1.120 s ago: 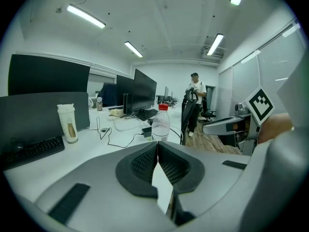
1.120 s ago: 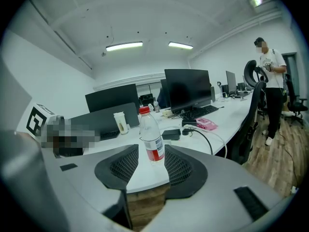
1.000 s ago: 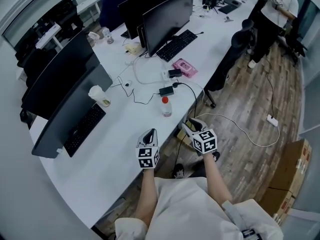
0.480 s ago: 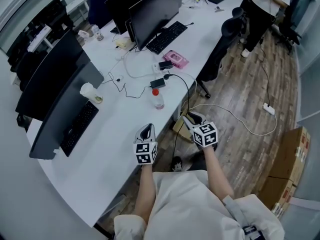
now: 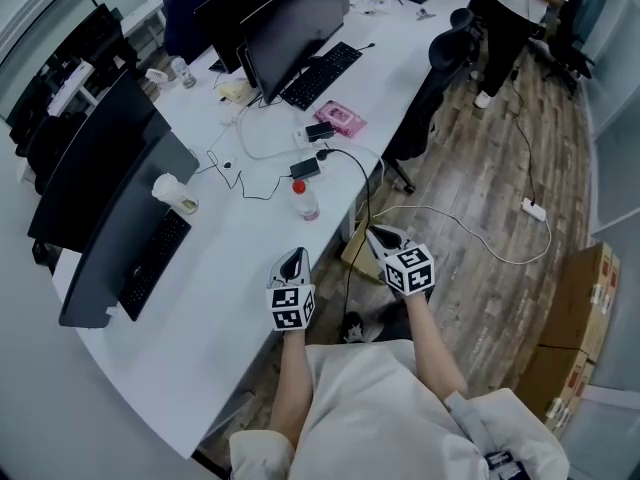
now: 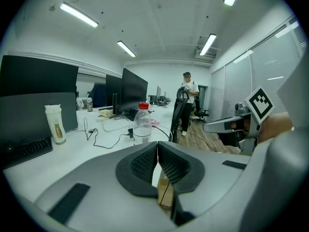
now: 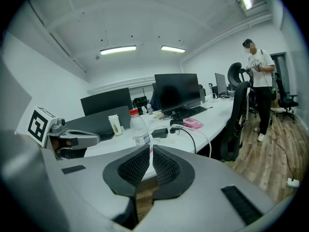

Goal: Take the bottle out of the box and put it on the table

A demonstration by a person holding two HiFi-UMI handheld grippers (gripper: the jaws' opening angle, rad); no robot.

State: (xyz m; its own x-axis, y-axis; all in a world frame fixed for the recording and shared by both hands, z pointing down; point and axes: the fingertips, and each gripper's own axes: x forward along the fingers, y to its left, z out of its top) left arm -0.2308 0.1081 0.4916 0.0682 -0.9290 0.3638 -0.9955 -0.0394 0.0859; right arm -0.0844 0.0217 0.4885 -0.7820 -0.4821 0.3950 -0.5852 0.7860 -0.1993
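A clear plastic bottle (image 5: 303, 201) with a red cap stands upright on the white table (image 5: 215, 298), near its edge. It also shows ahead of the jaws as the bottle (image 6: 142, 124) and the bottle (image 7: 140, 129). My left gripper (image 5: 293, 259) hovers over the table edge, well short of the bottle; the left gripper (image 6: 157, 146) is shut and holds nothing. My right gripper (image 5: 378, 235) hangs past the table edge over the floor. Its jaws are closing, and the right gripper (image 7: 150, 151) has nothing between the pads. A brown box (image 5: 354, 257) sits on the floor below.
Monitors (image 5: 290, 23) and keyboards (image 5: 318, 73) line the table, with a paper cup (image 5: 170, 194), a pink pack (image 5: 340, 119) and cables (image 5: 345, 158). An office chair (image 5: 428, 93) stands beside the table; a person (image 5: 510, 8) stands farther off. Cardboard cartons (image 5: 580, 318) sit at the right.
Both grippers have drawn back from the bottle, which now stands farther from them. The right gripper's jaws have gone from wide apart to nearly together.
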